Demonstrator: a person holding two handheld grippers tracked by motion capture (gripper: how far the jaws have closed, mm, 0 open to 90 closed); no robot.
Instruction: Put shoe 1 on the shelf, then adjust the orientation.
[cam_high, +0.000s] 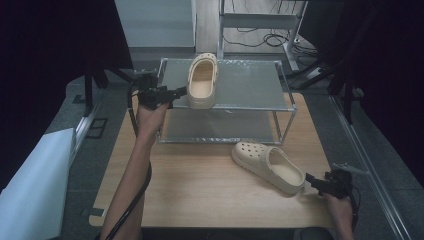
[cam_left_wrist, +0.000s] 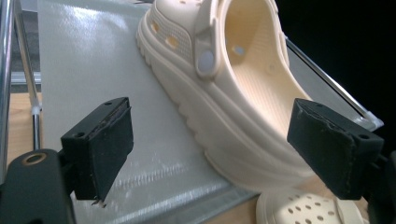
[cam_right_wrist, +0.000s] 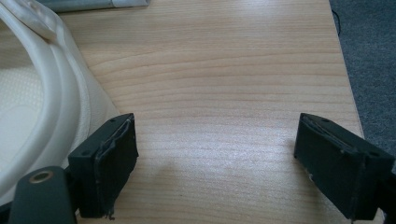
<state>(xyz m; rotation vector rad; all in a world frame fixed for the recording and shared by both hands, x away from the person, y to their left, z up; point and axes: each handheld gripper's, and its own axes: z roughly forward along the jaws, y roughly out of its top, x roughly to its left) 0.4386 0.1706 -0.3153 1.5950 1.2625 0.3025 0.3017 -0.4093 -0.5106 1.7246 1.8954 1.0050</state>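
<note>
One clog (cam_high: 202, 80) sits shelved; our left gripper (cam_high: 176, 93) gapes empty beside it, right gripper (cam_high: 311, 179) wide near the second clog (cam_high: 268, 165), likely grabbing next.

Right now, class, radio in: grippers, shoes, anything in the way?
Left gripper open beside shoe on rack. Right gripper open next to shoe on table. Nothing between.

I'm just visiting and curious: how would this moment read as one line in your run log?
left tool: open, beside shoe on rack | right tool: open, by heel of shoe on table | neither shoe gripped
</note>
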